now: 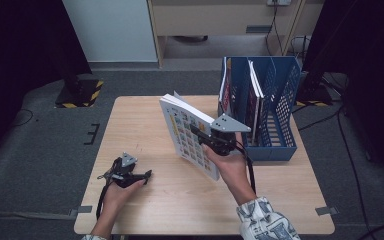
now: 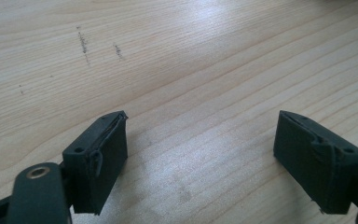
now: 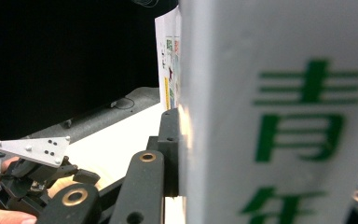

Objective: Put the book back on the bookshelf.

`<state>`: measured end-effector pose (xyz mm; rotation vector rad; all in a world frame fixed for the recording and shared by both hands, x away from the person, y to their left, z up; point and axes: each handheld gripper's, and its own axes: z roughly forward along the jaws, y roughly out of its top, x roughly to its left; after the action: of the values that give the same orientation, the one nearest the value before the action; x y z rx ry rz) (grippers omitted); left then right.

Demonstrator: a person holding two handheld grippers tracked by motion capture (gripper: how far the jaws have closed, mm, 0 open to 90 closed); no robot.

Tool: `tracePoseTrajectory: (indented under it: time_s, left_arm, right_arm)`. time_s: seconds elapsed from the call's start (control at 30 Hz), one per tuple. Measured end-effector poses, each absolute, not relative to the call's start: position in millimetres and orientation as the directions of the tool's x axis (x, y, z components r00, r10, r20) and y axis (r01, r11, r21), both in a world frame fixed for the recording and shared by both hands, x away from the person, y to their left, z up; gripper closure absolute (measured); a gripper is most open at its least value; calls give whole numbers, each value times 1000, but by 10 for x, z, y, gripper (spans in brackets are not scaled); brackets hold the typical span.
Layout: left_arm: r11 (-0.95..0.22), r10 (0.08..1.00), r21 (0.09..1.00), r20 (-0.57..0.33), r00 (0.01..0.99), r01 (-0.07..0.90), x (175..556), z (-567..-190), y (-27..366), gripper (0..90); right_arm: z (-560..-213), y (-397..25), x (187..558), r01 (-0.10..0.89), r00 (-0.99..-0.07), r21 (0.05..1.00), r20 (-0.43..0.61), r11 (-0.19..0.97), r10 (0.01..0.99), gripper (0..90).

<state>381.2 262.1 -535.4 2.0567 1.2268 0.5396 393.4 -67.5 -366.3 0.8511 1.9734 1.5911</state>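
Over the middle of the wooden table [image 1: 145, 210], the right gripper [image 1: 206, 137] is clamped on the spine of a thick white book [image 1: 187, 135], holding it tilted and lifted clear of the tabletop, just beside the blue file rack [image 1: 280, 112]. Down near the table's front left, the left gripper [image 1: 142, 176] rests low on the wood with its jaws spread wide and nothing between them.
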Motion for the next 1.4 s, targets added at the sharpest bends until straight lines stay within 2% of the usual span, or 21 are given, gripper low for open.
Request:
tracePoseTrajectory:
  time_s: [0.87,1.4]
  left_arm:
    - [-332,882,724,11,472,604,3816,-5353,2618,158]
    - [-331,882,724,10,471,604,3816,-5353,2618,158]
  right_arm:
    - [-3668,-928,3813,181,-697,976,40,121,716,739]
    - [-3639,-1251,3613,177,-687,977,37,119,726,739]
